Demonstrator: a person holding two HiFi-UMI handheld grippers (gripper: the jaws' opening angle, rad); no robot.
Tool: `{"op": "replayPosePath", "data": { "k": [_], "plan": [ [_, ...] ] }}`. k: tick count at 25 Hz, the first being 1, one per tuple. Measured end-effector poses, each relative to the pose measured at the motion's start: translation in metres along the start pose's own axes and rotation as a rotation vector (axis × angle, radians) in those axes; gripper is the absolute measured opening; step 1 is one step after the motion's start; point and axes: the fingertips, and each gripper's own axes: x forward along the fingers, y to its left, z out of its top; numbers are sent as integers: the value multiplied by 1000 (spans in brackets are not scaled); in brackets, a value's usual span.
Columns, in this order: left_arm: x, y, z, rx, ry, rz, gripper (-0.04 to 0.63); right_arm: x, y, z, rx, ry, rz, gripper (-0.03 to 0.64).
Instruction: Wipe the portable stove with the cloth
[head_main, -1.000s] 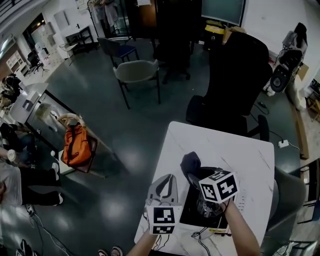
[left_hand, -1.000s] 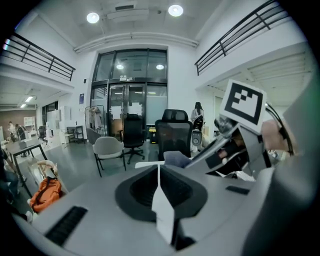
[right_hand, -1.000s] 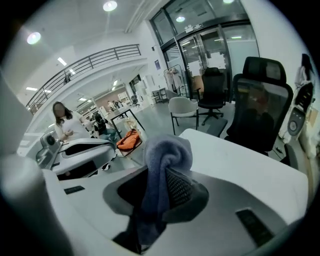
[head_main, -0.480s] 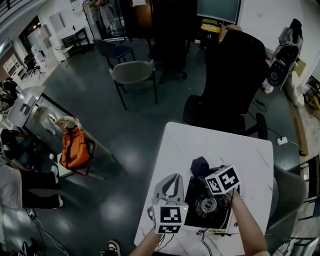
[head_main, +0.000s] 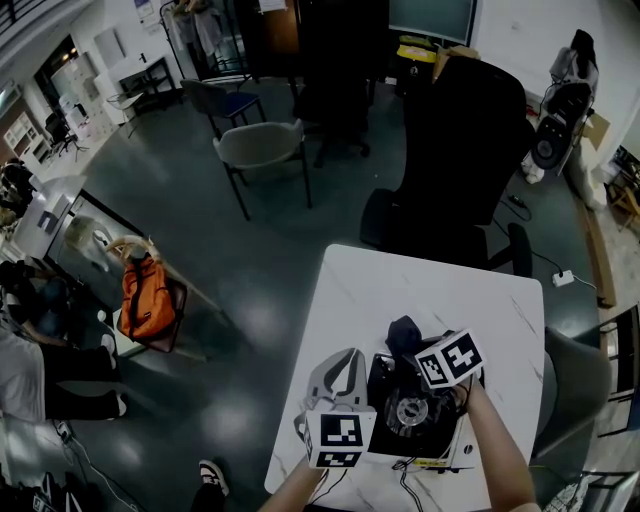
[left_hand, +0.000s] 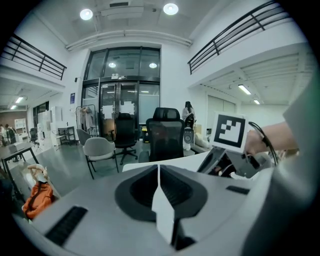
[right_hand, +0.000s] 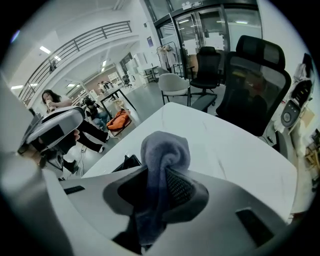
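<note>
Right gripper (head_main: 418, 347) has its jaws clamped on the cloth (head_main: 402, 331). In the right gripper view the cloth (right_hand: 165, 150) is a grey-blue wad pinched between the jaws, with a rolled end bulging out ahead of the fingertips and the rest trailing back down the throat. Left gripper (head_main: 345, 357) has its jaws pressed flat together; in the left gripper view the two pads meet in one seam at (left_hand: 159, 185) and I see nothing between them. The portable stove (head_main: 385, 428) lies on the white marble-look table (head_main: 420, 285), directly under the right gripper and just to the right of the left one. It is a black body with a round burner (head_main: 411, 410) under the right gripper's marker cube (head_main: 449, 359). The cloth hangs ahead of the right jaws at the stove's far edge, but I cannot tell whether it touches the stove or the table. A dark corner of the stove (right_hand: 127, 162) shows low and left of the right jaws. Bare table stretches ahead of both grippers. A black office chair (head_main: 460, 150) stands past its far edge. An orange bag (head_main: 145, 295) lies well off to the left of the left gripper.
</note>
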Motion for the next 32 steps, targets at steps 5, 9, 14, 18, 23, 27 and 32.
{"op": "replayPosePath", "data": {
  "k": [5,9,14,18,23,27,32],
  "plan": [
    [2,-9,-3,0,7,-11,21,-12,-20,-17,44,2,-29,106],
    [-1,-14,-5,4,8,-22,21,-18,-30,-28,62,10,-55,106],
    [-1,-23,-1,14,4,-35,21,-31,-45,-36,83,5,-97,106],
    [-1,-26,-2,18,3,-40,21,-55,-58,-30,131,-80,-125,106],
    [-2,-33,-2,20,5,-52,21,-100,-86,-39,207,-157,-189,106],
    [-1,-39,-3,25,2,-66,21,-112,-107,-70,270,-144,-234,106],
    [-1,-47,-4,28,6,-84,21,-103,-122,-110,351,-99,-278,106]
  ]
}}
